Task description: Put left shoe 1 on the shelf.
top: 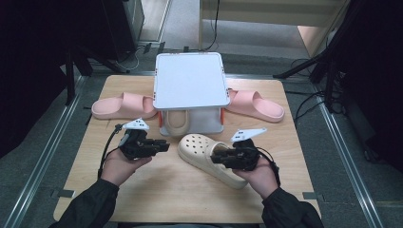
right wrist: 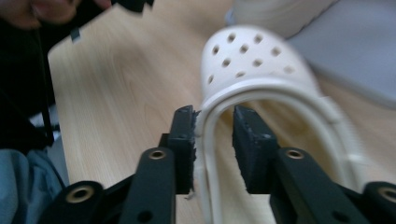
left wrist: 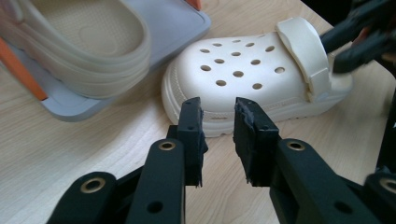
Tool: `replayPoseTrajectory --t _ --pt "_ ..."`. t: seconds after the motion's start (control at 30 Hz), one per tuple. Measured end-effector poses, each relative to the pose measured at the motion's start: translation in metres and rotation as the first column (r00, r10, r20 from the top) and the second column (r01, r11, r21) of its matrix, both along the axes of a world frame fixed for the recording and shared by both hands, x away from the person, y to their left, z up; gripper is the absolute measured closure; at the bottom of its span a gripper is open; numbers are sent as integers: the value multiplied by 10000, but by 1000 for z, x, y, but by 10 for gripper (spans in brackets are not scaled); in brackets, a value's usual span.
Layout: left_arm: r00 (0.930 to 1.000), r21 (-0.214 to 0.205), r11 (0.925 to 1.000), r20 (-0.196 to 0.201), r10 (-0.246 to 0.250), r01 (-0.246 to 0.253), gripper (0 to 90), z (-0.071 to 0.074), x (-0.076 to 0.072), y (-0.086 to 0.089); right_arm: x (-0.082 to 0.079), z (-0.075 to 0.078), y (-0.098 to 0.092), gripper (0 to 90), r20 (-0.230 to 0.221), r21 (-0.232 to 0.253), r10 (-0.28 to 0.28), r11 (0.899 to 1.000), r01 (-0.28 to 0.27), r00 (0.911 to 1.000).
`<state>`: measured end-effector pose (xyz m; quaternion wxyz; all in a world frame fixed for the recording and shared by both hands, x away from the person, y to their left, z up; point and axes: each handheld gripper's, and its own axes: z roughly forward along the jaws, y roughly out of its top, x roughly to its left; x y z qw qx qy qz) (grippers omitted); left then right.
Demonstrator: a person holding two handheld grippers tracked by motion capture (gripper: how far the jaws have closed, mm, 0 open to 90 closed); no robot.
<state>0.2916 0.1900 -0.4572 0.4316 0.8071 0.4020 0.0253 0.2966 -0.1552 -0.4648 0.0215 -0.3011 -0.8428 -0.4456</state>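
lying diagonal, clog (top: 209,156) toe up-left

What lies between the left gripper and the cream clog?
Only bare wooden table, seen in the left gripper view: the left gripper points at the cream clog with nothing between.

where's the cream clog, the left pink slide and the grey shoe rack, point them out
cream clog (left wrist: 238,70), left gripper view, on its perforated toe top
left pink slide (top: 121,105), high view, on its wide strap
grey shoe rack (top: 189,80), high view, on its flat top shelf
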Motion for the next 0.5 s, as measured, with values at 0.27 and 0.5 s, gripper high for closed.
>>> replayPoseTrajectory --t 0.27,0.5 --pt "9997 53 9997 25 -248 248 810 -11 0 -19 18 4 -31 900 147 52 -1251 9921 1251 9920" --pt "9993 180 9993 -178 -340 343 838 -19 3 -27 42 -6 -38 900 122 -243 -1538 9878 1541 9880"
